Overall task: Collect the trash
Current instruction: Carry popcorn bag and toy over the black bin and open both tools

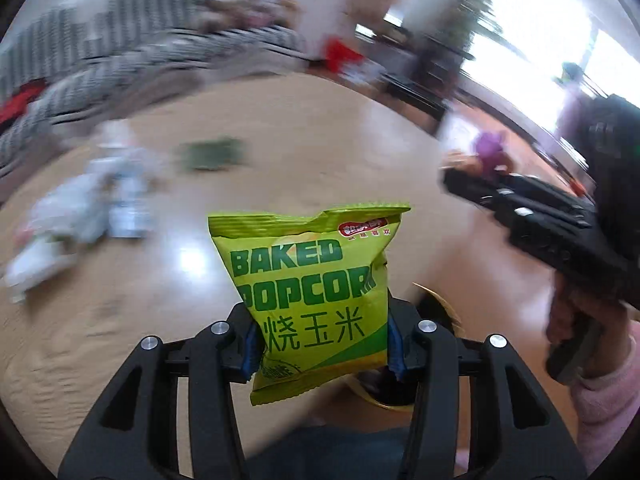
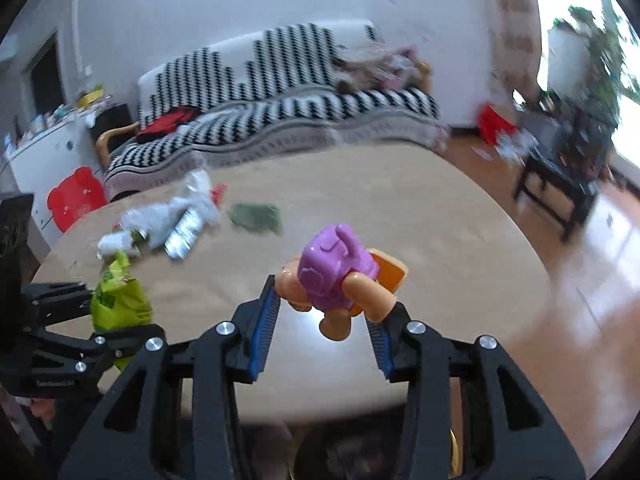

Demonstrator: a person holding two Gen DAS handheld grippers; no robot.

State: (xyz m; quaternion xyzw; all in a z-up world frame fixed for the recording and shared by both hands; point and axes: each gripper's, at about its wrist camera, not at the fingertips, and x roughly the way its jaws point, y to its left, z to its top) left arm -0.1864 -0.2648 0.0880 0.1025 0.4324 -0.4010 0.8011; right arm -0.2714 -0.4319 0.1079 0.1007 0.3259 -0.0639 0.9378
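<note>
A lime-green "Baked Popcorn" bag (image 1: 308, 280) stands upright in my left gripper (image 1: 322, 344), whose blue pads are shut on its lower sides. The right wrist view shows the same bag (image 2: 120, 304) in the left gripper (image 2: 108, 314) at the left edge. My right gripper (image 2: 324, 320) is shut on a small toy figure (image 2: 332, 272) with a purple top and orange limbs. From the left wrist view the right gripper (image 1: 472, 184) and the toy (image 1: 490, 150) appear at the right, over the table's edge. Both are lifted above the round wooden table (image 2: 400, 208).
A heap of crumpled white plastic and foil wrappers (image 2: 180, 224) and a dark green wrapper (image 2: 256, 218) lie on the table's far left. A dark container with a gold rim (image 1: 430, 300) sits below my left gripper. A striped sofa (image 2: 280, 92), a red stool (image 2: 76, 200) and a dark side table (image 2: 560, 184) stand beyond.
</note>
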